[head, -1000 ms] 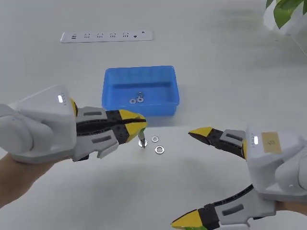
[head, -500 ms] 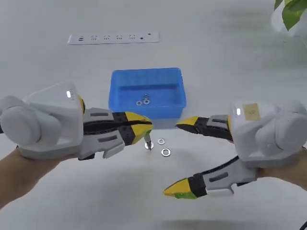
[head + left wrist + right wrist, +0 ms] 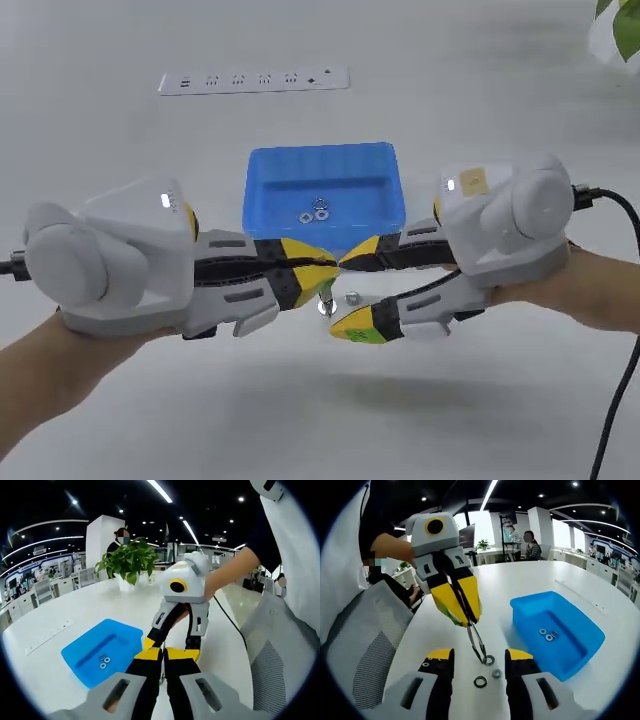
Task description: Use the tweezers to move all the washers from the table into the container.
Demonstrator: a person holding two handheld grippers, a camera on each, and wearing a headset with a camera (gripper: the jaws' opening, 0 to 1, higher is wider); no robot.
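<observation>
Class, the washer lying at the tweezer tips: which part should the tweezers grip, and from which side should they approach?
Probably best to grip the washer across its ring: one tweezers tip in the hole, one outside the rim. Come steeply from above, because it lies flat on the table with no raised edge. The left gripper holds the tweezers pointing down at it.
</observation>
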